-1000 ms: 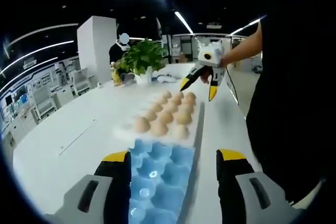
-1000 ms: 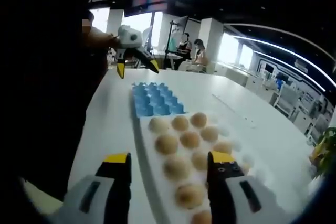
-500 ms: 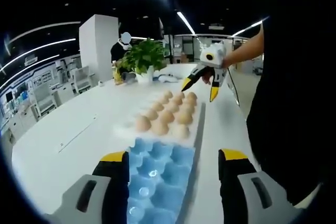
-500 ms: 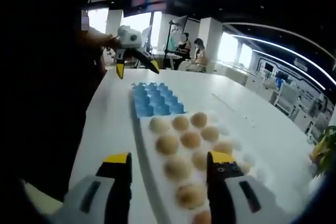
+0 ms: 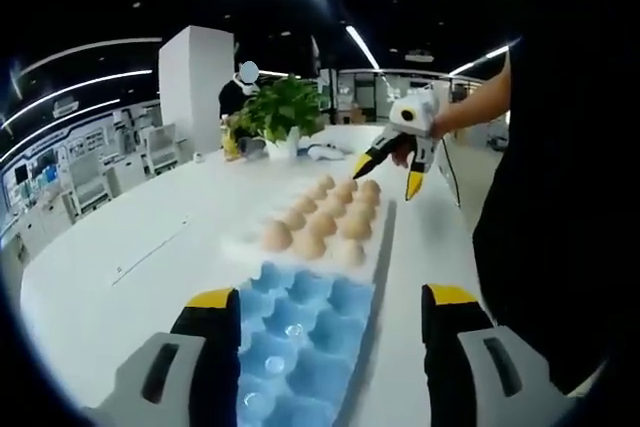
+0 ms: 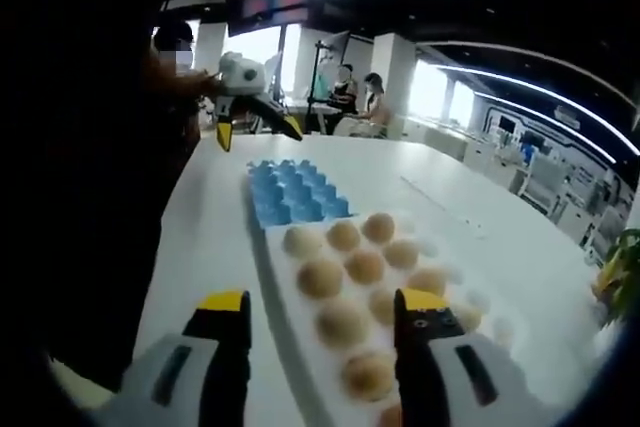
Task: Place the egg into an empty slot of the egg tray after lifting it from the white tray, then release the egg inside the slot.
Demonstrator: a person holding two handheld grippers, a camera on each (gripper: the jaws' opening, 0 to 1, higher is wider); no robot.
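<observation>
The blue egg tray lies under my left gripper, whose jaws stand open above its empty slots. Beyond it sits the white tray with several brown eggs. My right gripper hovers open over the far end of that tray. In the right gripper view, my right gripper is open above the eggs on the white tray. The blue egg tray lies farther off, with my left gripper open above it.
Both trays rest on a long white table. A potted green plant stands at its far end. The person's dark torso borders the table edge. People sit in the distance.
The left gripper's view has shifted slightly; the trays and eggs stay put. Both grippers remain open and hold nothing.
</observation>
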